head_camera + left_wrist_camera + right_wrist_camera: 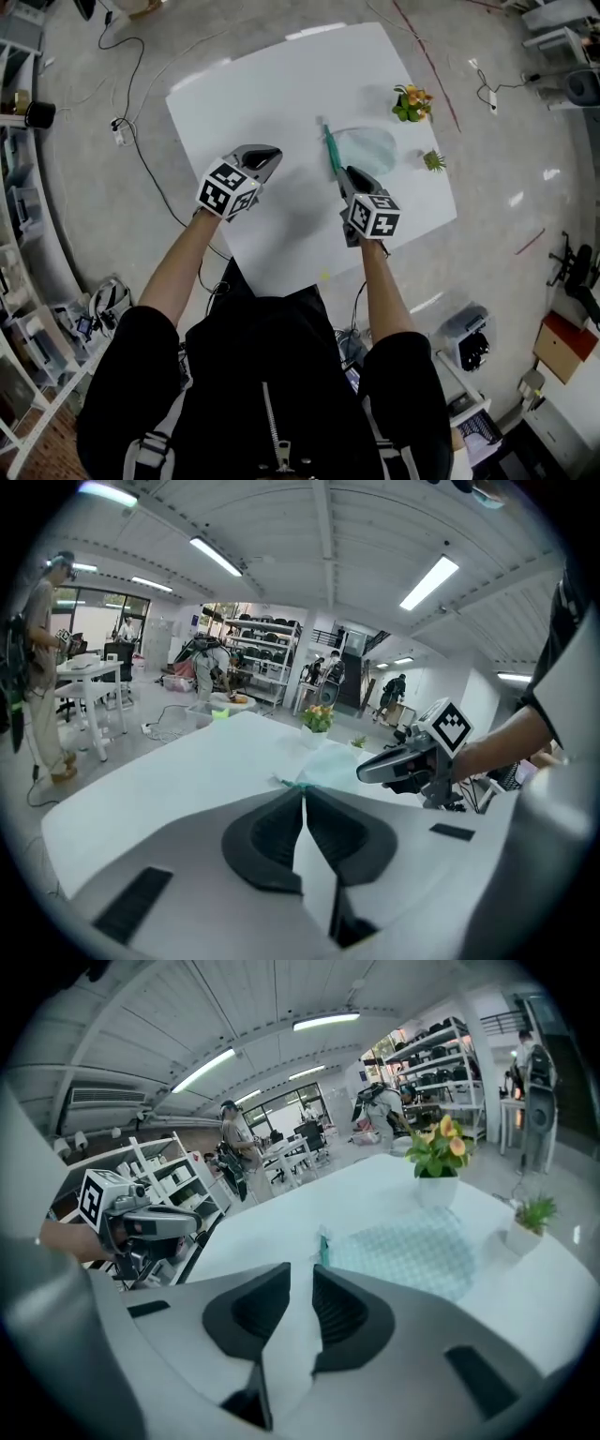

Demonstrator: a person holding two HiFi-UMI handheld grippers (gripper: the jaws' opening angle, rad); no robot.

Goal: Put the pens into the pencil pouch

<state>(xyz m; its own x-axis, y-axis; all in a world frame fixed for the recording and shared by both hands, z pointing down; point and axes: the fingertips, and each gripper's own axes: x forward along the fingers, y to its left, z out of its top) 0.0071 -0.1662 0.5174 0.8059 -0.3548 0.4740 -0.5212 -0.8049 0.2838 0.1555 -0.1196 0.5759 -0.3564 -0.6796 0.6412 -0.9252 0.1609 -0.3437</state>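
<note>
Left tool [302, 791] closed, empty | right tool [300, 1277] slightly open, empty, just beside pouch [370, 148] | pouch near table [253, 84] right edge by flowers [412, 101]; teal strip [330, 150] along it, pen or zip unclear | we see no loose pens, likely nearly done

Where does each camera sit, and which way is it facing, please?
Head view: on the head, steeply down at the table; forearms, left gripper, right gripper.
Left gripper view: along shut jaws toward the pouch; right gripper visible.
Right gripper view: along open jaws toward the pouch; left gripper visible.
All share the pouch.
</note>
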